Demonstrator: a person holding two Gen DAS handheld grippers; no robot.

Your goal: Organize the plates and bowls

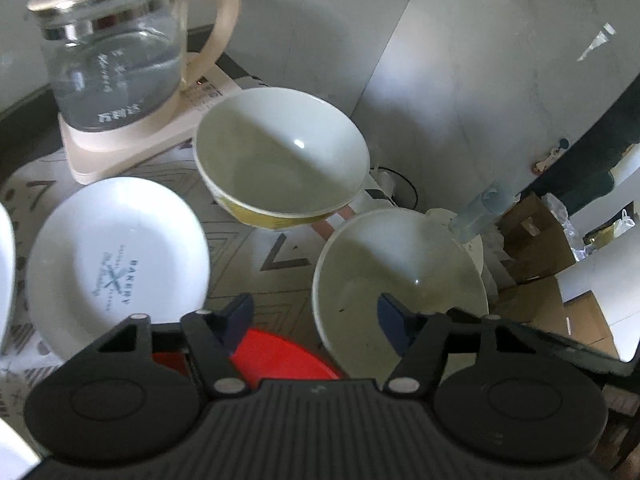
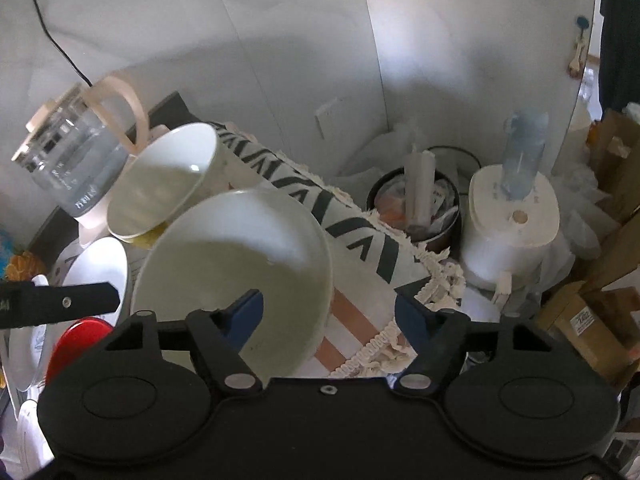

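Two white bowls stand on a patterned cloth. The far bowl [image 1: 280, 152] has a yellow outside and also shows in the right wrist view [image 2: 164, 184]. The near bowl [image 1: 396, 280] sits at the table's right edge; it also shows in the right wrist view [image 2: 236, 272]. A white "BAKERY" plate [image 1: 116, 260] lies at left. A red dish [image 1: 280, 352] lies under my left gripper [image 1: 316, 316], which is open and empty, its right finger over the near bowl. My right gripper [image 2: 328, 312] is open and straddles the near bowl's right rim.
A glass kettle [image 1: 116, 56] on a cream base stands at the back left. Another white plate edge [image 1: 6, 272] is at far left. Beyond the table's right edge are a round tin [image 2: 416, 208], a white appliance with a bottle [image 2: 512, 216] and cardboard boxes [image 2: 580, 320].
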